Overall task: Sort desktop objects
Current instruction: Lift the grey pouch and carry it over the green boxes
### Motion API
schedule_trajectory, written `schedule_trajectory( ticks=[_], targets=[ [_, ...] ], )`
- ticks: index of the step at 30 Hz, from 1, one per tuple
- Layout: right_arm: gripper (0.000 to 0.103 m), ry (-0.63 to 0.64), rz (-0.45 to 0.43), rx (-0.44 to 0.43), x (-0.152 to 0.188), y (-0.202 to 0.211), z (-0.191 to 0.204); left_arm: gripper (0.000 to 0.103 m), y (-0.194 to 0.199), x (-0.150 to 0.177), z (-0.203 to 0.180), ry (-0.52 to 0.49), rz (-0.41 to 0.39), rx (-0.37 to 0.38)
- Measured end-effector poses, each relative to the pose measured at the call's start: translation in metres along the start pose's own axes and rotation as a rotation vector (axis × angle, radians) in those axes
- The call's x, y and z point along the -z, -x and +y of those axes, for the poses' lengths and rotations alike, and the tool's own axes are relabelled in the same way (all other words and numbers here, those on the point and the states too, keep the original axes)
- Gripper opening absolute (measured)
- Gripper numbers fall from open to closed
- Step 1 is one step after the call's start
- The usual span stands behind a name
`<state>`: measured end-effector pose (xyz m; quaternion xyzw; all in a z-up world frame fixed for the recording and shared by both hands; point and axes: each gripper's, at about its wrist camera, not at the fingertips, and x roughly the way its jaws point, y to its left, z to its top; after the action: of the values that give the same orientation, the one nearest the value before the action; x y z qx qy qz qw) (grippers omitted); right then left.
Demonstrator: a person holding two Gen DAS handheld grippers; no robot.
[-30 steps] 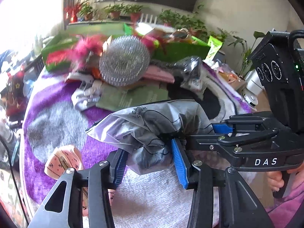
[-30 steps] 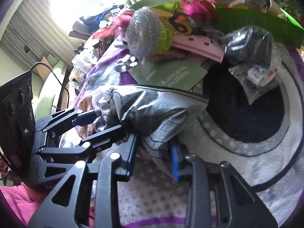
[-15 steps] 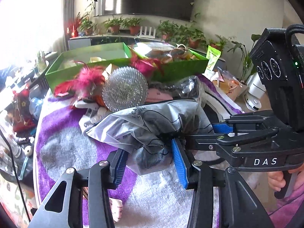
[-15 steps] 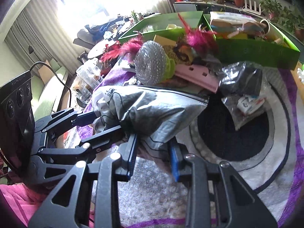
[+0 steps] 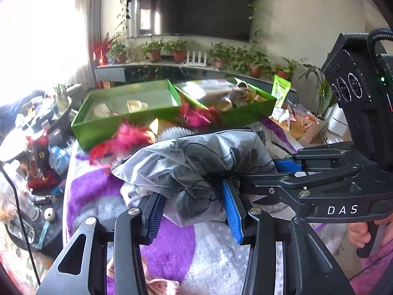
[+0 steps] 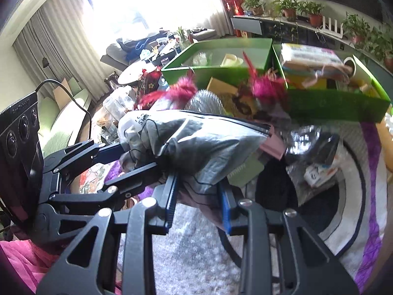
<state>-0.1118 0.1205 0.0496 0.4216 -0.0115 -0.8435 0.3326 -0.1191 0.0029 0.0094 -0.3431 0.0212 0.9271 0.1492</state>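
1. 2 tools share 1 load: the left tool [image 5: 194, 211] and the right tool [image 6: 199, 201] are each closed partway on the same grey plastic bag [image 5: 196, 162], pads pressing its crumpled lower folds, neither fully closed.
2. The bag hangs clear above the purple and white rug [image 5: 98, 191] on the table, in front of the 2 green boxes [image 5: 127, 120].
3. The step in hand looks like carrying the bag toward a box. To do it well, keep both grips steady and travel together, so the thin plastic neither stretches nor slips.
4. Lift high enough to clear the silver scrubber [image 6: 206, 100] and the pink feathers [image 6: 181, 91], which lie between the bag and the boxes.
5. The left box holds little, only a cream cup [image 6: 231, 60] and some clear wrapping, so it seems the easier drop; the right box [image 6: 336, 103] is crowded.
6. Both tools slant downward over the rug. The right one crosses in from the side, its fingers almost at a right angle to the left's, a hand [image 5: 361, 231] gripping its handle.
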Motion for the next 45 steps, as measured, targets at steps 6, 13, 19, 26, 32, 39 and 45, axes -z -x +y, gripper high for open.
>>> schedule_trajectory(
  ticks=[6,13,19,26,32,39,45],
  targets=[
    [0.032,0.01,-0.026,-0.018,-0.016,-0.001,-0.001,0.046,0.001,-0.012,0.006,-0.007,-0.03,-0.024],
    [0.032,-0.005,-0.022,-0.039,-0.036,-0.015,-0.009,0.045,-0.008,-0.025,0.014,-0.02,-0.042,-0.039],
    [0.032,0.001,-0.046,-0.036,-0.061,-0.02,-0.015,0.046,-0.015,-0.048,0.023,-0.017,-0.07,-0.041],
    [0.032,0.0,-0.068,-0.048,-0.084,-0.026,-0.023,0.046,-0.025,-0.069,0.033,-0.027,-0.092,-0.037],
    [0.032,0.005,-0.064,-0.053,-0.108,-0.041,-0.032,0.046,-0.044,-0.09,0.048,-0.019,-0.088,-0.044],
    [0.032,-0.007,-0.058,-0.046,-0.14,-0.061,-0.049,0.046,-0.073,-0.118,0.068,-0.006,-0.079,-0.032],
    [0.032,-0.018,-0.052,-0.049,-0.159,-0.076,-0.06,0.046,-0.093,-0.133,0.079,-0.007,-0.068,-0.027]
  ],
)
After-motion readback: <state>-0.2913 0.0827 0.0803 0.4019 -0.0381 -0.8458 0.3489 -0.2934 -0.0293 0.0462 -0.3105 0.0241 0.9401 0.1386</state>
